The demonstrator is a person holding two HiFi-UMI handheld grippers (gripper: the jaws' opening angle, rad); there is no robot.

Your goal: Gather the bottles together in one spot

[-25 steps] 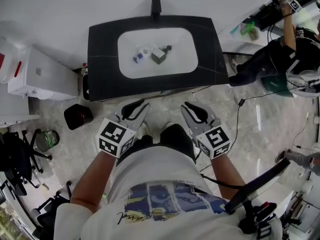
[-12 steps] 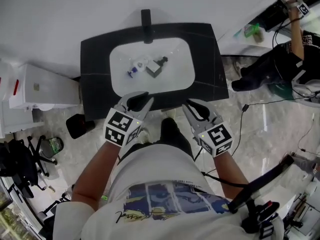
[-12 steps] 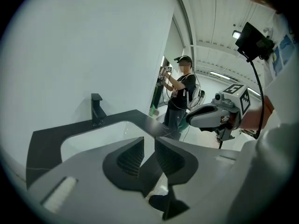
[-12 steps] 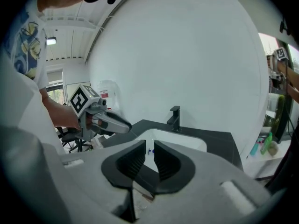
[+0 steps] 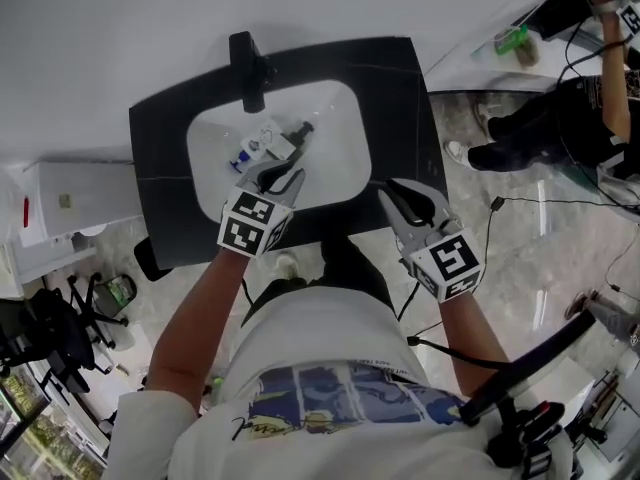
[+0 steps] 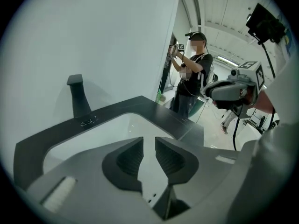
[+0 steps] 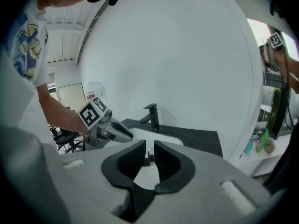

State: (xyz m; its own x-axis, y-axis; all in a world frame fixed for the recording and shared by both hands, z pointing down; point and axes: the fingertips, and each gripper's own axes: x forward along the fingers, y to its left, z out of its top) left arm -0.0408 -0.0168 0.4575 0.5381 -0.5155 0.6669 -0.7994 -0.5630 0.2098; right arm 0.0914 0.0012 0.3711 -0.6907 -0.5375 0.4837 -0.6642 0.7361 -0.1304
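So the big change over the last second is just the walk-up. The person was standing back from the sink with both tongs hanging in over the floor, close to the body. Now the black counter (image 5: 400, 98) sits right under them.

The left gripper (image 5: 283, 174) has travelled the furthest. It's out over the near rim of the white basin (image 5: 340, 158), tilted down, with its tips just beside the bottles (image 5: 268, 144). The right gripper (image 5: 405, 194) has come forward too, but only as far as the near right edge of the counter, well apart from anything in the basin.

Both tongs are empty. Each one has its jaws a narrow gap apart, and looking along them I only see basin or counter in between. So I'd call this the approach, with no grabbing started yet.

The bottles themselves haven't budged in the basin. They're sitting left of centre, on the near side of the black faucet (image 5: 247, 63):
- On the left there's a little one with a blue end (image 5: 241, 158).
- A pale whitish one (image 5: 262, 140) sits in the middle.
- On the right is a chunkier grey one with a black top (image 5: 297, 136).

They already look pretty bunched up, touching or nearly so, though they're too small to tell which. The left side looks set to go first, my guess being the whitish one, since it sits closest to the tips.
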